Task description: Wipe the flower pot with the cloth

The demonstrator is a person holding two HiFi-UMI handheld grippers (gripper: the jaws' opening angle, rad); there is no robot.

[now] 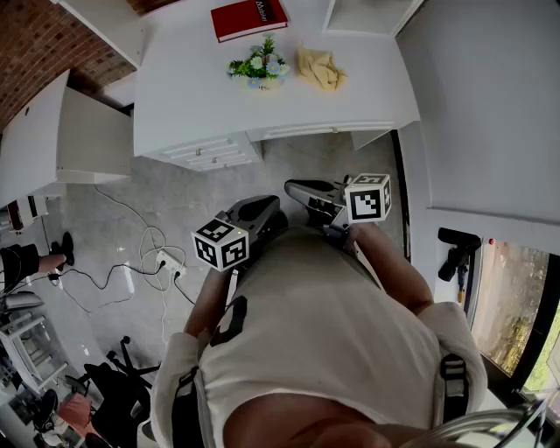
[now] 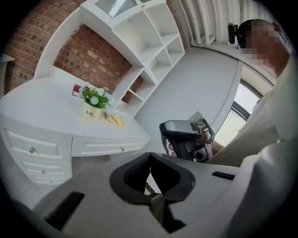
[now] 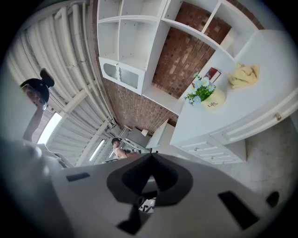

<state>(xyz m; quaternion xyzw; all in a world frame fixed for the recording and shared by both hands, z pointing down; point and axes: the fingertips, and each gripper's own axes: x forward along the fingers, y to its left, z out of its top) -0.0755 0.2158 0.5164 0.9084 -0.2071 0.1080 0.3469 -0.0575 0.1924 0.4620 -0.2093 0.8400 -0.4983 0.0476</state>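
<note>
While the left tongs [image 2: 150, 160] and right tongs [image 3: 150, 162] are both closed on nothing, well apart from the white bench [image 1: 192, 96], the cream pot [image 2: 91, 112] stands there holding flowers [image 2: 95, 95], the yellow cloth [image 2: 115, 120] just beside it.

book [image 1: 248, 17], desk [image 1: 175, 87] back edge: cut off by frame top | pot [image 2: 91, 112]: print under "Life" too small | far person [image 3: 120, 149]: too small, no detail
</note>
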